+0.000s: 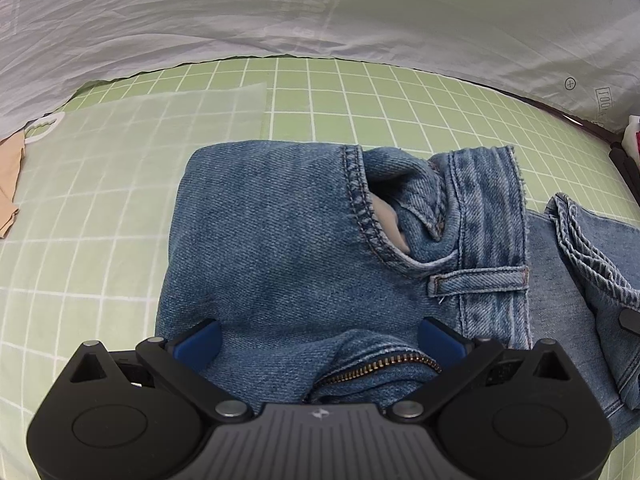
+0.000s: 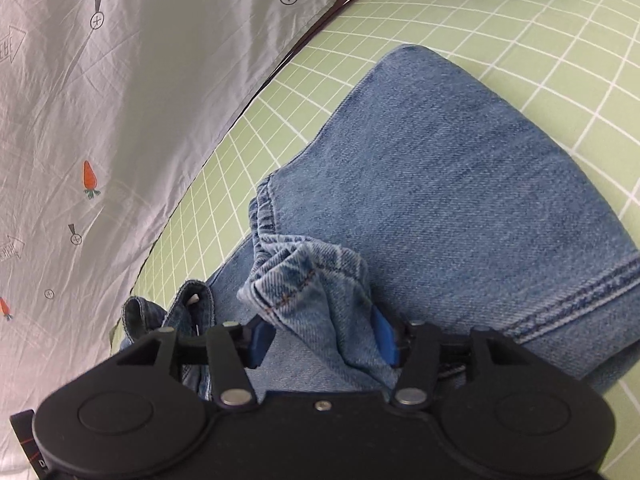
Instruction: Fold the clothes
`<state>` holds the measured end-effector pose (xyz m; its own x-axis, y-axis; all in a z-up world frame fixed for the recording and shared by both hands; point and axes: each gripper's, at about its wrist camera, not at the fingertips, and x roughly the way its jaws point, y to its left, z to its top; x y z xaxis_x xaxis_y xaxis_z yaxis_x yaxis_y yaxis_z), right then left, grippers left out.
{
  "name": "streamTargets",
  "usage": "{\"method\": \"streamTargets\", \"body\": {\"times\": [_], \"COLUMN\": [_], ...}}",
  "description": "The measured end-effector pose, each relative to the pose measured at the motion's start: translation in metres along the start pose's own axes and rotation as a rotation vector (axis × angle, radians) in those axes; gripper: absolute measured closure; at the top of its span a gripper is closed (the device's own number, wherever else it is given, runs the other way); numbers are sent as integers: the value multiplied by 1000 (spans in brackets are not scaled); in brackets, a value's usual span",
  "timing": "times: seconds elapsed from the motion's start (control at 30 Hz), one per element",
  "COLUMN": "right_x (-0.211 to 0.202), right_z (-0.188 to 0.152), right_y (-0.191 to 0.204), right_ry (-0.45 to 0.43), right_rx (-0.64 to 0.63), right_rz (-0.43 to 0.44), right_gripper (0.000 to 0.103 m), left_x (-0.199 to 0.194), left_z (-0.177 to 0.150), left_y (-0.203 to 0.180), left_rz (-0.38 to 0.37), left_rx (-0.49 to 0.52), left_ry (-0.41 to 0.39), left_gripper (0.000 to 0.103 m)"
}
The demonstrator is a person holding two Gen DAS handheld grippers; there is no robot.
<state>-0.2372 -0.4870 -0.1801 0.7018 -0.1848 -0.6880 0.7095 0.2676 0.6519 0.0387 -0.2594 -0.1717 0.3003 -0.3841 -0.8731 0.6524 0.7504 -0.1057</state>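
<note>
Blue jeans (image 1: 280, 240) lie folded on the green grid mat (image 1: 360, 92), with the waistband, a belt loop and a front pocket turned to the right. The brass zipper (image 1: 376, 366) sits between the fingers of my left gripper (image 1: 320, 338), which is wide open just above the denim and holds nothing. In the right wrist view the jeans (image 2: 460, 184) stretch away across the mat (image 2: 560, 40). My right gripper (image 2: 322, 338) is shut on a bunched, raised fold of denim (image 2: 304, 284) near a hem.
A crumpled white sheet (image 1: 280, 12) with printed marks borders the mat at the back and, as the sheet (image 2: 100, 120), on the left. A translucent plastic sheet (image 1: 140, 140) and a beige garment (image 1: 8, 184) lie at the left. A red and white object (image 1: 634, 132) sits at the right edge.
</note>
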Motion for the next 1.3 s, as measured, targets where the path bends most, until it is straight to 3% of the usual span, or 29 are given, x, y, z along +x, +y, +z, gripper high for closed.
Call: {"method": "streamTargets", "body": {"times": [0.07, 0.13, 0.3, 0.6, 0.7, 0.8, 0.83, 1.07, 1.3], "right_x": [-3, -6, -17, 36, 53, 69, 73, 65, 45], "right_z": [0, 0, 3, -11, -17, -23, -25, -22, -25], "right_y": [-2, 2, 30, 83, 87, 91, 91, 86, 96], "right_ry": [11, 16, -46, -62, -50, -37, -36, -40, -74], "right_rx": [39, 45, -118, -613, -666, -719, -736, -740, -739], "right_rz": [46, 94, 96, -183, -240, -296, -312, -266, -206], "right_gripper": [31, 23, 23, 26, 39, 45, 54, 88, 92], "left_x": [0, 0, 0, 1, 1, 1, 1, 2, 1], "left_z": [0, 0, 0, 2, 2, 2, 2, 1, 0], "left_y": [0, 0, 0, 1, 1, 1, 1, 0, 1], "left_rz": [-1, -1, -2, -3, -4, -4, -4, 0, -1], "left_rx": [2, 2, 3, 2, 2, 2, 1, 0, 1], "left_ry": [0, 0, 0, -1, -2, -4, -4, -5, -8], "left_gripper": [0, 0, 0, 0, 0, 0, 0, 0, 0]}}
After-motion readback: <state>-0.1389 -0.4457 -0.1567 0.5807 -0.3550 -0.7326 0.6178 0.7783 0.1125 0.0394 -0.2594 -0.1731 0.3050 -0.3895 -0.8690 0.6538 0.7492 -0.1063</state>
